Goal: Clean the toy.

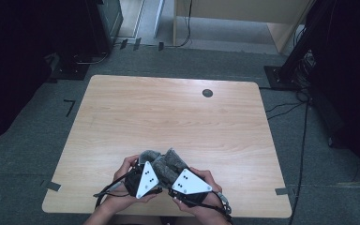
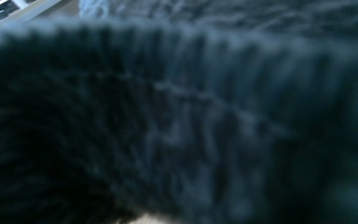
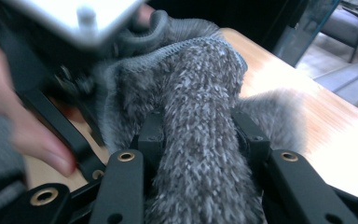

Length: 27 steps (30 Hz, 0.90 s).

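Note:
A grey fuzzy knitted cloth (image 1: 165, 163), perhaps a sock, is bunched near the table's front edge between both grippers. My left gripper (image 1: 146, 160) points away from the person and into the cloth. In the left gripper view, dark blurred knit (image 2: 177, 121) hides its jaws. My right gripper (image 1: 172, 164) comes in from the right. In the right gripper view its black jaws (image 3: 200, 135) clamp a thick roll of the cloth (image 3: 200, 84) from both sides. The left gripper's grey plate (image 3: 74, 14) and a hand (image 3: 32, 140) sit just beyond it.
The wooden table (image 1: 168, 112) has a small round black grommet (image 1: 207, 93) at its far right. Dark stands and cables (image 1: 304, 122) ring the table on the grey carpet. A pale wooden desk (image 1: 243, 14) stands beyond.

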{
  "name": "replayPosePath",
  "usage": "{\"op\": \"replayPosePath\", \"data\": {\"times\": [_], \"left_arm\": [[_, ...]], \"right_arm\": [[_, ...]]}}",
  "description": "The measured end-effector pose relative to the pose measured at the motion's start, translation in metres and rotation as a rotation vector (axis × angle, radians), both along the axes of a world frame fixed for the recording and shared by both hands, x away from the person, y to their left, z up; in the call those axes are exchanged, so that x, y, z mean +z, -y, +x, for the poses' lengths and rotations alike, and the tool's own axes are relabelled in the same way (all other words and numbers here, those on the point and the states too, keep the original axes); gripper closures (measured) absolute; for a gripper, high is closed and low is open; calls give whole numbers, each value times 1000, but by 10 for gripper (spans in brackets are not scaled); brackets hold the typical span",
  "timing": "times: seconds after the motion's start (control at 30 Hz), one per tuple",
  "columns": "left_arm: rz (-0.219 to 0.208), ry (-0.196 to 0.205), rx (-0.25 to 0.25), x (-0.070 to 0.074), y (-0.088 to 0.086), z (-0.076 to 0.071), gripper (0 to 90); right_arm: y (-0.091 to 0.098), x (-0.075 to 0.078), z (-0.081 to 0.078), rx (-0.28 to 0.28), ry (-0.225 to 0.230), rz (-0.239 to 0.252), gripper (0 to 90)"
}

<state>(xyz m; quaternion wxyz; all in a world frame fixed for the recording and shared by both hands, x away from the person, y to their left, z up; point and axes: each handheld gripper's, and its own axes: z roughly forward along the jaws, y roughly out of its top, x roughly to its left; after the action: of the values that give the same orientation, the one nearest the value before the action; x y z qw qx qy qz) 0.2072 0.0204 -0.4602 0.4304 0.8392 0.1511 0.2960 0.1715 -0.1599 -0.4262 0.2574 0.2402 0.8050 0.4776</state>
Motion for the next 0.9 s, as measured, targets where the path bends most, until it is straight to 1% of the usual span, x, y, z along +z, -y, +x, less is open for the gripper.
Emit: {"op": "replayPosePath", "data": {"times": [0.03, 0.07, 0.1, 0.13, 0.17, 0.2, 0.23, 0.3, 0.33, 0.37, 0.4, 0.43, 0.47, 0.5, 0.53, 0.57, 0.6, 0.63, 0.67, 0.7, 0.73, 0.77, 0.83, 0.9], "left_arm": [[-9, -9, -6, -1, -1, 1, 343], [-32, -22, -13, -1, -4, 2, 343], [-40, -21, -16, 0, -7, 3, 343], [-58, -24, -19, 0, -9, 4, 343], [-69, -28, -22, 1, -10, 4, 343], [-104, -36, -37, 3, -13, 6, 343], [-127, -47, -45, 3, -15, 6, 343], [-173, -71, -67, 5, -19, 8, 343], [-200, -83, -79, 6, -22, 8, 343], [-233, -97, -98, 7, -25, 9, 343], [-256, -107, -113, 9, -27, 9, 344], [-275, -113, -117, 11, -30, 9, 344], [-297, -123, -122, 12, -32, 10, 343], [-337, -136, -127, 13, -35, 12, 343], [-384, -153, -130, 16, -40, 14, 343], [-420, -166, -132, 18, -44, 16, 343], [-452, -179, -133, 20, -48, 17, 344], [-483, -189, -134, 21, -51, 19, 343], [-512, -201, -140, 21, -54, 20, 343], [-540, -213, -143, 22, -57, 21, 343], [-554, -216, -144, 22, -57, 21, 343], [-564, -222, -147, 23, -58, 21, 343], [-585, -231, -152, 23, -61, 22, 343], [-607, -238, -152, 24, -63, 23, 343]], "right_arm": [[2, -1, 2, -9, -1, 9, 626], [6, -1, 4, -31, -6, 23, 625], [12, 1, 8, -95, 3, 22, 624], [19, 3, 12, -158, 5, 29, 624], [27, 4, 14, -188, -9, 62, 623], [31, 5, 16, -192, -15, 82, 623], [41, 5, 18, -203, -43, 146, 623], [49, 5, 22, -197, -71, 202, 623], [50, 4, 23, -187, -87, 226, 622], [51, 3, 24, -166, -102, 248, 620], [51, 0, 25, -130, -123, 262, 619], [50, -2, 27, -119, -130, 267, 619], [51, -4, 28, -132, -136, 269, 620], [51, -5, 29, -150, -148, 256, 620], [53, -6, 32, -179, -158, 228, 620], [55, -8, 34, -216, -161, 200, 620], [59, -10, 35, -225, -169, 217, 620], [63, -11, 36, -214, -189, 259, 620], [65, -12, 37, -185, -203, 307, 620], [65, -13, 37, -148, -215, 352, 621], [63, -14, 37, -98, -222, 389, 623], [61, -15, 36, -76, -224, 399, 626], [53, -19, 36, -38, -229, 404, 630], [48, -26, 36, 5, -253, 412, 631]]}}
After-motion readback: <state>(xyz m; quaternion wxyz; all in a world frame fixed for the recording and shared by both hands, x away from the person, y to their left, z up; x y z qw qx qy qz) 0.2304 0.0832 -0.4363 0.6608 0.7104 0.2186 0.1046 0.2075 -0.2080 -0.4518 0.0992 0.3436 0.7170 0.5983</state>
